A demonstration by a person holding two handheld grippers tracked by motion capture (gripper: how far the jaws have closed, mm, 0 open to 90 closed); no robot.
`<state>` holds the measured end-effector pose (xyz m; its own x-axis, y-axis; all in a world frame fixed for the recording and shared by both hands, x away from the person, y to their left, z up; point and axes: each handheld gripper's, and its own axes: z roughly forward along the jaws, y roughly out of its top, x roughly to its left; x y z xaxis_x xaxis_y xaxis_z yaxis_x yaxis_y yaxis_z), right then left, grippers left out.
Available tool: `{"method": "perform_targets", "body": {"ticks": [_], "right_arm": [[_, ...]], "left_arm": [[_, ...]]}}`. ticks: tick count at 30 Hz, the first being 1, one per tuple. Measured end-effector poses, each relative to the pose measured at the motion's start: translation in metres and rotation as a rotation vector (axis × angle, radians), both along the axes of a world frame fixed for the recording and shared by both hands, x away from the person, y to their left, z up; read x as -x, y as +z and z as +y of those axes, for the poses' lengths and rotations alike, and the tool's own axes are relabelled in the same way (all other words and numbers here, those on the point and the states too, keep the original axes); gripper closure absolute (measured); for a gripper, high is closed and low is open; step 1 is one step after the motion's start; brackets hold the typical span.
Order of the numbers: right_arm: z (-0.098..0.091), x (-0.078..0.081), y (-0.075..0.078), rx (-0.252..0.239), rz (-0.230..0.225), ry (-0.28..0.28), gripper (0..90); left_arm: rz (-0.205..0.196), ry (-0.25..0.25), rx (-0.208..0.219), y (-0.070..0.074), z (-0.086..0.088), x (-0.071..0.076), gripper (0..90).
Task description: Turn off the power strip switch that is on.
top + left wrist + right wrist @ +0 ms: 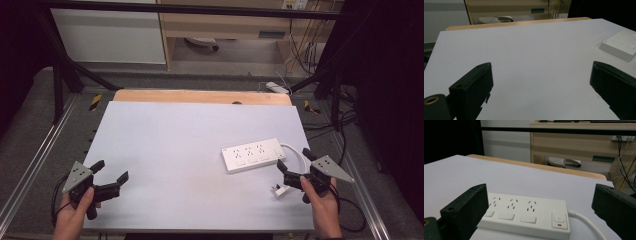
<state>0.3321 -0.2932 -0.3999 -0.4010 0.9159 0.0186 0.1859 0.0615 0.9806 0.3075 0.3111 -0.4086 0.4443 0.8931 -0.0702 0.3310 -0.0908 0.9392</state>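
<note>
White table (pixel 165 150) bare at left; both tongs wide. I steer right gripper (pixel 295 164) onto plug (pixel 280 190) beside power strip (pixel 253 154), left gripper (pixel 111 171) idle.

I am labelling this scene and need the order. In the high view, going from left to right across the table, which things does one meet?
left gripper → power strip → plug → right gripper
</note>
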Motion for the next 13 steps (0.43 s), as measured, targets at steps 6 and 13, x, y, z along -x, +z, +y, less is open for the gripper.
{"method": "perform_targets", "body": {"ticks": [6,13], "right_arm": [[-0.003,0.002,-0.018,0.024,0.04,0.008,1.7],[0.002,0.0,-0.032,0.044,0.134,0.022,2.2]], "left_arm": [[0.002,-0.001,-0.003,0.0,0.0,0.0,4.8],[0.001,-0.006,-0.003,0.0,-0.001,0.0,4.8]]}}
